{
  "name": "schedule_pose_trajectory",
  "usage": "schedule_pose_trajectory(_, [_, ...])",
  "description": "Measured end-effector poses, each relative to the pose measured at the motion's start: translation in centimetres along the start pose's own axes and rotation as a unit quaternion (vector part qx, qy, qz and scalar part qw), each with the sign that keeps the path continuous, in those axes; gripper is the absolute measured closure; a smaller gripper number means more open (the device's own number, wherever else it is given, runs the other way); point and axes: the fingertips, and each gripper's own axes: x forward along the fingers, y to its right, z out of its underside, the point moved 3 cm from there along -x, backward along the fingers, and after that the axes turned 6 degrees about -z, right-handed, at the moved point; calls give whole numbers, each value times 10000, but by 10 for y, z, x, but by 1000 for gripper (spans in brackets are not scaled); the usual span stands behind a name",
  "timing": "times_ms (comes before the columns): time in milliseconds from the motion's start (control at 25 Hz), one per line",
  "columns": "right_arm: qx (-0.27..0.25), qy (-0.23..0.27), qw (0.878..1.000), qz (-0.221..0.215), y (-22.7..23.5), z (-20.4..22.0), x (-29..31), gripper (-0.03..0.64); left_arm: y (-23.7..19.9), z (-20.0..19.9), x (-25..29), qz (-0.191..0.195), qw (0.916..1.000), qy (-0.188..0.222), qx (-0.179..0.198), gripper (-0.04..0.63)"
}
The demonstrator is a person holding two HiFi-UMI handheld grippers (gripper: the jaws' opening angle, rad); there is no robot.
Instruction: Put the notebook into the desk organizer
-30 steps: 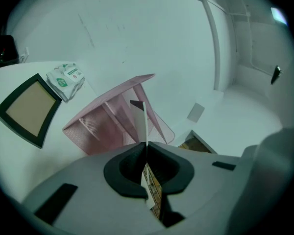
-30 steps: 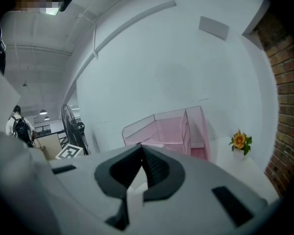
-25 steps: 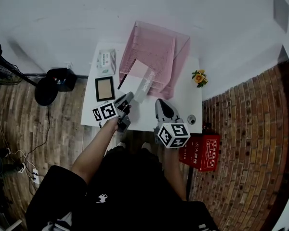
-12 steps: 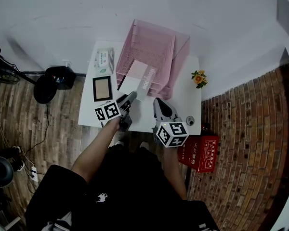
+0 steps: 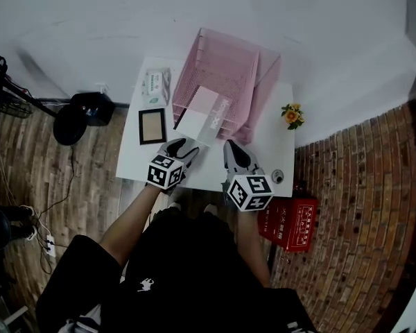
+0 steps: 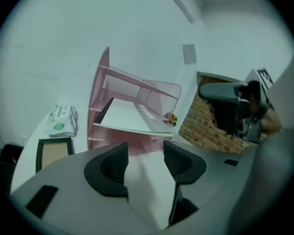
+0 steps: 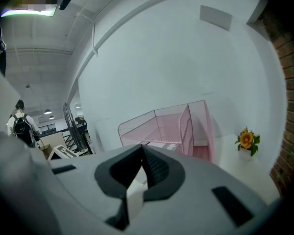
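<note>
Letting go is the news here. The left gripper [image 6: 146,151] pinched the near edge of the notebook [image 5: 202,109] a second ago. Its jaws have just been opening and now stand spread, with only bare table [image 5: 263,151] between them. It has rolled over and drawn back a little toward the person.

The notebook lies flat on a lower tray of the pink desk organizer [image 5: 229,68], its near end jutting out over the front lip. Which tier it sits on is hard to tell from these angles.

My reading is that the placement is as good as made. At most a nudge deeper remains.

The right gripper [image 7: 141,151] has its jaws pressed together on nothing, parked over the table's near edge.

Count:
- grippers, two
- notebook, one
- organizer, one
- picture frame [image 5: 152,126], one
- pack of wipes [image 5: 154,84], one
- potted flower [image 5: 292,114], one
- red box [image 5: 288,219] on the floor, one
</note>
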Motion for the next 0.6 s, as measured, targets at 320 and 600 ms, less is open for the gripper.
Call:
schedule_pose_trajectory(320, [58,38,10000,34,-1,1,-1,615,1,-8,11,-409,9924,-215,1138,416])
schedule_pose_trajectory(600, [76,68,9999,122,4,1,-7,614,7,-24,17,-542,9924,-180,1086,474])
